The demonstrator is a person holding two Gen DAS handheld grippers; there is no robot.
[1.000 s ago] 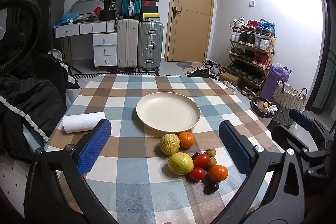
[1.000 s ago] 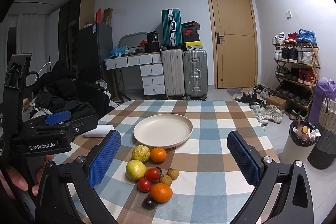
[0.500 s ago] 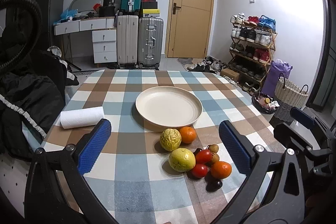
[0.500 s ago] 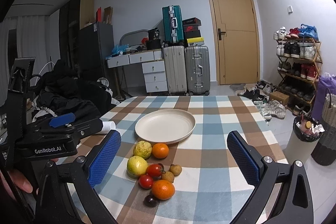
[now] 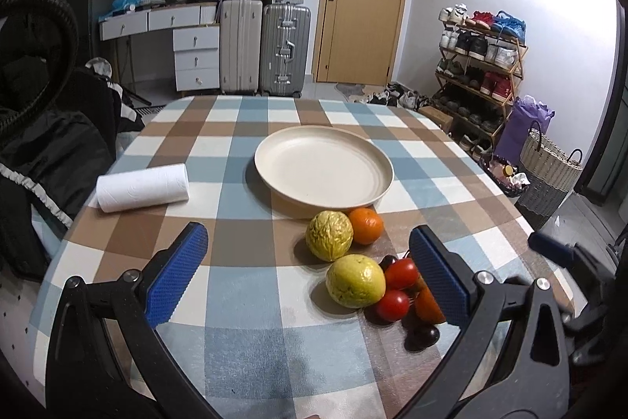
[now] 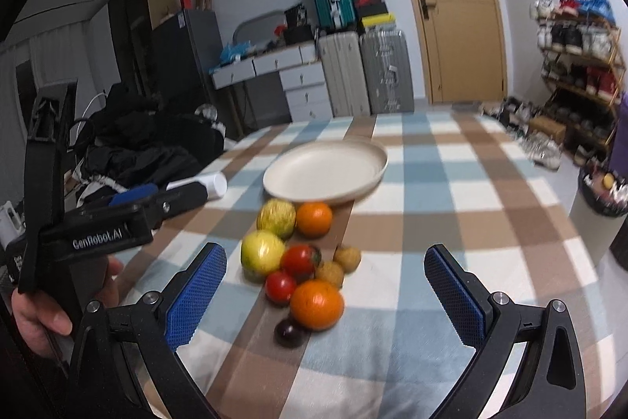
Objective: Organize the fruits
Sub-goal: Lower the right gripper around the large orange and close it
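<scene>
A cream plate (image 5: 324,165) (image 6: 325,169) sits mid-table with nothing on it. In front of it lies a cluster of fruit: a wrinkled yellow fruit (image 5: 329,235), an orange (image 5: 366,225), a smooth yellow-green fruit (image 5: 355,280) (image 6: 262,251), two red tomatoes (image 5: 400,273) (image 6: 300,260), a second orange (image 6: 317,304), small brown fruits (image 6: 347,258) and a dark plum (image 6: 288,332). My left gripper (image 5: 310,277) is open above the near table, the fruit toward its right finger. My right gripper (image 6: 325,297) is open, spanning the near fruit.
A white paper roll (image 5: 143,186) lies left of the plate on the checked tablecloth (image 5: 243,324). Dark clothing (image 5: 47,152) is heaped by the table's left edge. Suitcases (image 5: 263,50), a shoe rack (image 5: 479,73) and baskets (image 5: 547,171) stand beyond. A hand (image 6: 47,317) holds the left gripper.
Both grippers have moved forward and lower toward the fruit cluster, which now looks larger. The right wrist view has tilted and blurred with motion. Both stay open.
</scene>
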